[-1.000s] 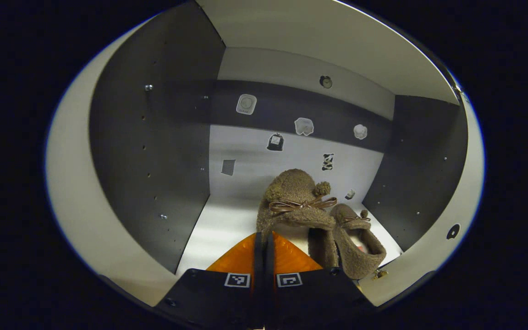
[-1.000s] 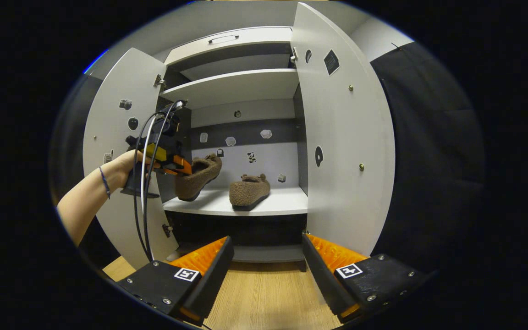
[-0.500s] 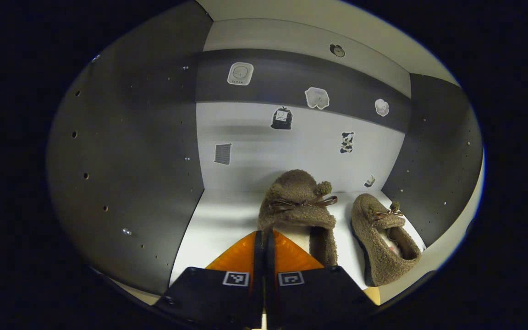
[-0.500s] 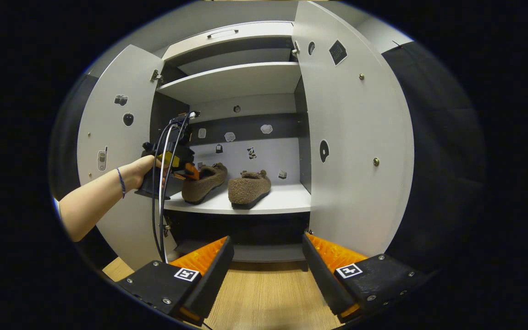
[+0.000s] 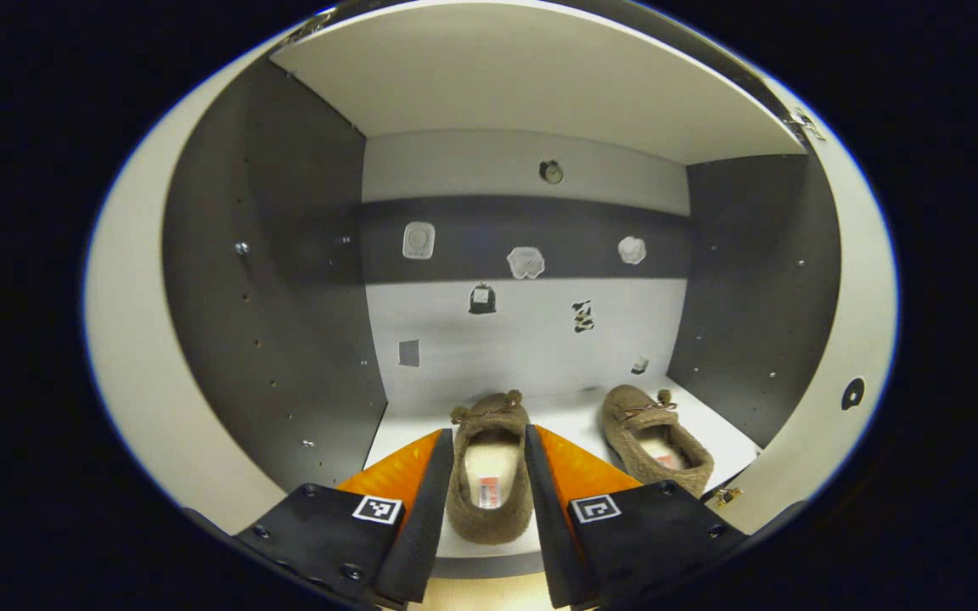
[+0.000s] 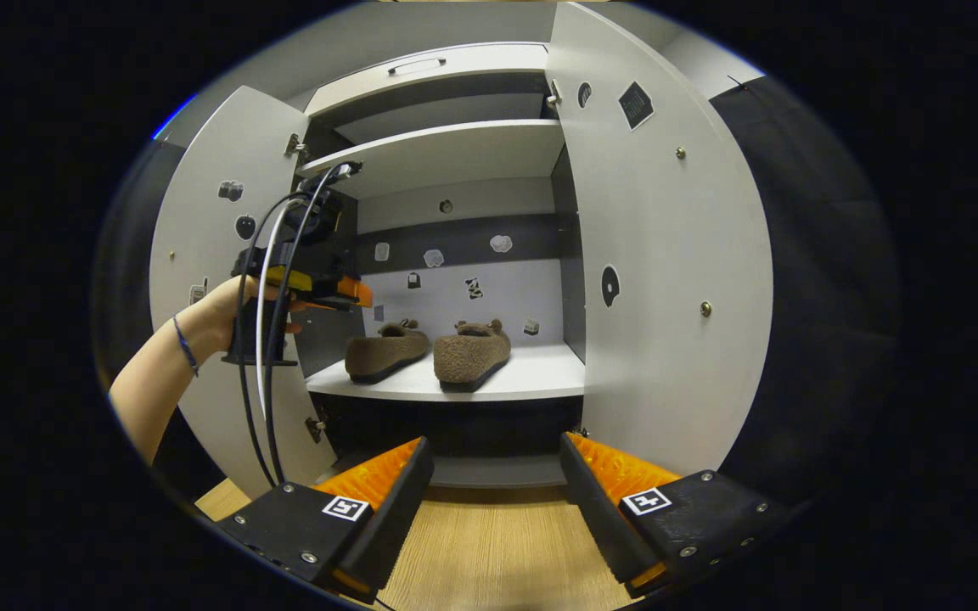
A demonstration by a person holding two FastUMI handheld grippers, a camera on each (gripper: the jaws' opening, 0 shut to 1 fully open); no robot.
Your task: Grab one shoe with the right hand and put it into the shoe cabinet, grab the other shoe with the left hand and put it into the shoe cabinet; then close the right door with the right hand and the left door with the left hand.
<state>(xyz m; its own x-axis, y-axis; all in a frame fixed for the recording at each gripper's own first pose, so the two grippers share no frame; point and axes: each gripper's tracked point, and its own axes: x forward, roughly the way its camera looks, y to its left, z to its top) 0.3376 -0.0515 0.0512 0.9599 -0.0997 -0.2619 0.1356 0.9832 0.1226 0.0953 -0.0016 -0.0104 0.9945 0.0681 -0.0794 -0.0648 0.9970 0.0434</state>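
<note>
In the left gripper view, the left gripper is spread wide at the front lip of the shoe cabinet's shelf, its two fingers flanking the heel of the left shoe without pressing on it. That shoe lies flat on the shelf, toe toward the back panel. To the gripper's left stands the dark inner side wall, with a strip of bare shelf between wall and shoe. Ahead, the back panel carries several small stickers. To the gripper's right, the right shoe sits on the same shelf, apart from the first and angled a little, near the right side wall. Overhead, the underside of the next shelf closes off the room above.

In the right gripper view, the right gripper hangs with its fingers well apart, gripping nothing, over a wooden floor in front of the cabinet. To its far left, a hand holds the other gripper just before the open left door, with cables trailing down. Straight ahead both shoes rest side by side on the shelf. To the right, the open right door stands swung outward, its edge near the right finger's side.
</note>
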